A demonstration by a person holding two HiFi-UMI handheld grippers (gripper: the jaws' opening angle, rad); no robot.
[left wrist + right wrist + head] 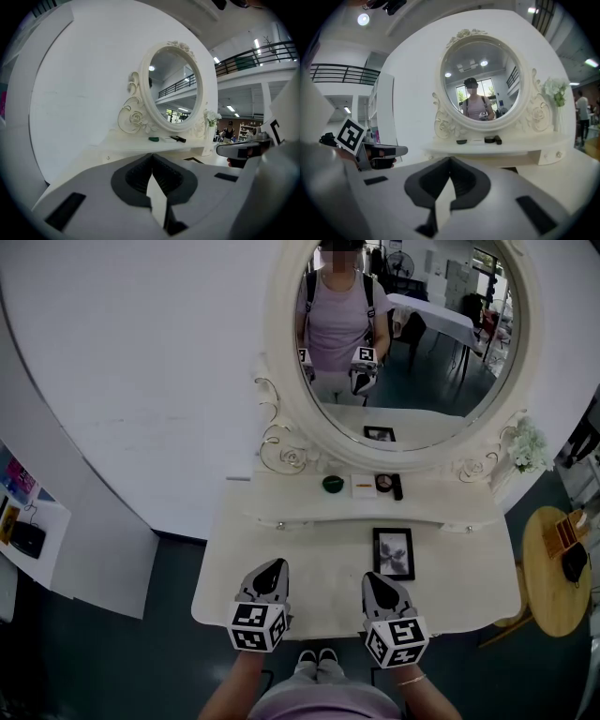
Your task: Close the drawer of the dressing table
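Your left tongs (276,564) and right tongs (373,577) are both pressed together, empty, apparently hovering over the cream carved worktop (309,563). The right is just below the black rectangular picture frame (394,552) and the left is well to its left.

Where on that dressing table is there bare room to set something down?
Tabletop: bare left and right of the picture frame. Upper shelf: free at both ends, crowded mid-way with green dish, white card, compact.

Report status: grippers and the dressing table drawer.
Left gripper shut, empty. Right gripper shut, empty. Dressing table: no drawer seen open. Picture frame on top, ahead of right gripper.
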